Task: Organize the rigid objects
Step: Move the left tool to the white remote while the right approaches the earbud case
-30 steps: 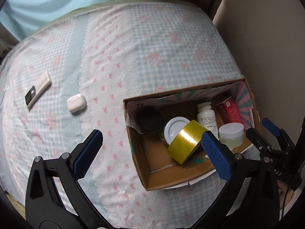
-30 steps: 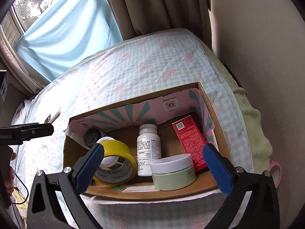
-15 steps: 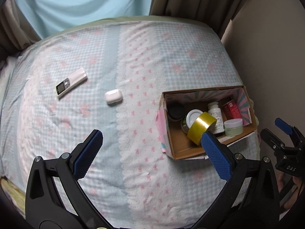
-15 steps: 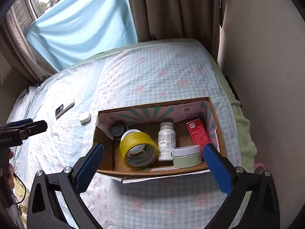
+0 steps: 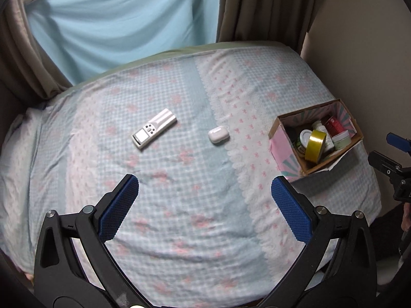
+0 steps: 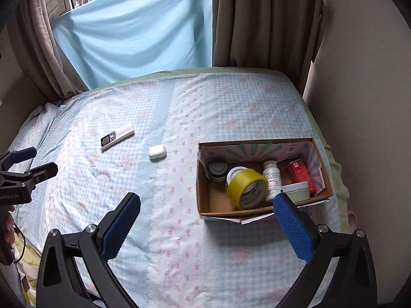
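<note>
A cardboard box [image 6: 203, 192] sits at the right of the bed; it also shows in the left wrist view [image 5: 278, 143]. Inside it are a yellow tape roll [image 6: 248, 188], a white bottle [image 6: 272, 177], a red carton [image 6: 300, 175], a green jar [image 6: 296, 192] and a dark jar [image 6: 217, 168]. A white remote [image 5: 155, 128] and a white earbud case [image 5: 218, 135] lie on the bed left of the box. My left gripper [image 5: 205, 200] is open and empty above the bed. My right gripper [image 6: 206, 214] is open and empty, in front of the box.
The bed has a blue and pink checked sheet [image 5: 179, 179]. Brown curtains [image 6: 264, 20] and a light blue cloth [image 6: 138, 30] hang behind it. A beige wall [image 6: 359, 89] runs along the right side, close to the box.
Both grippers have pulled back and up from the box, so more of the bed shows. The left view has swung left toward the remote and earbud case. Both stay open.
</note>
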Demonstrator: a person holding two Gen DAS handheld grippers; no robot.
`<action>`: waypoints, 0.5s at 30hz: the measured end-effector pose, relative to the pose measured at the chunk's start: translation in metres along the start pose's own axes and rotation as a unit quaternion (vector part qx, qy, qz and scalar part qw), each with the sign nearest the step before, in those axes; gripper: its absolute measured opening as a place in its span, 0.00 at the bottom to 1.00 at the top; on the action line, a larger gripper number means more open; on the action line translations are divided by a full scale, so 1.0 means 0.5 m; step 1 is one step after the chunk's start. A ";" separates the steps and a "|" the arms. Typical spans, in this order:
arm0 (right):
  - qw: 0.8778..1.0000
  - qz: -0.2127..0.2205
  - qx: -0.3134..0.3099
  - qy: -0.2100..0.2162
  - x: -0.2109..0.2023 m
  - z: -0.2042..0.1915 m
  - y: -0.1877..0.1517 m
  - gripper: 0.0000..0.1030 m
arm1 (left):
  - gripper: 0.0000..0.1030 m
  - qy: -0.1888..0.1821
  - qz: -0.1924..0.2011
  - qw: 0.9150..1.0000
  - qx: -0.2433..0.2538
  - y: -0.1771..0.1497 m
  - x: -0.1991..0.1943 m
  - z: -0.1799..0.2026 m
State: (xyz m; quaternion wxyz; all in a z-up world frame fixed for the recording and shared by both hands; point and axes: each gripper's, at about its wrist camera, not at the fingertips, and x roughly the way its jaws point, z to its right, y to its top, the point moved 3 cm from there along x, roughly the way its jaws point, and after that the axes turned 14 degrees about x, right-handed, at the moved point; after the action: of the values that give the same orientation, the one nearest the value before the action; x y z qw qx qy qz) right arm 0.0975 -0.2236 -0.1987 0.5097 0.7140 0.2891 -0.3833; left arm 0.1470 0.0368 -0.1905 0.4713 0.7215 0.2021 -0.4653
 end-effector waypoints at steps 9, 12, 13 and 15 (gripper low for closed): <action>1.000 0.012 0.010 -0.007 0.012 -0.188 -0.027 1.00 | 1.00 -0.057 0.013 0.997 0.057 -0.025 0.040 -0.214; 1.000 0.012 -0.006 -0.006 0.036 -0.238 -0.015 1.00 | 1.00 -0.075 0.001 0.994 0.076 -0.012 0.087 -0.266; 1.000 0.010 -0.010 -0.004 0.048 -0.251 -0.010 1.00 | 1.00 -0.077 -0.005 0.994 0.083 -0.006 0.108 -0.279; 1.000 0.001 -0.016 0.001 0.080 -0.273 0.001 1.00 | 1.00 -0.084 -0.019 0.992 0.096 0.006 0.153 -0.304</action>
State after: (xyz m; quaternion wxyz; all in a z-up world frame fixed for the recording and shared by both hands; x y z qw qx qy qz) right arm 0.1537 -0.0930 -0.2065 0.5210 0.7067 0.2950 -0.3770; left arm 0.2595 0.1560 -0.2364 0.4062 0.7179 0.1295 -0.5503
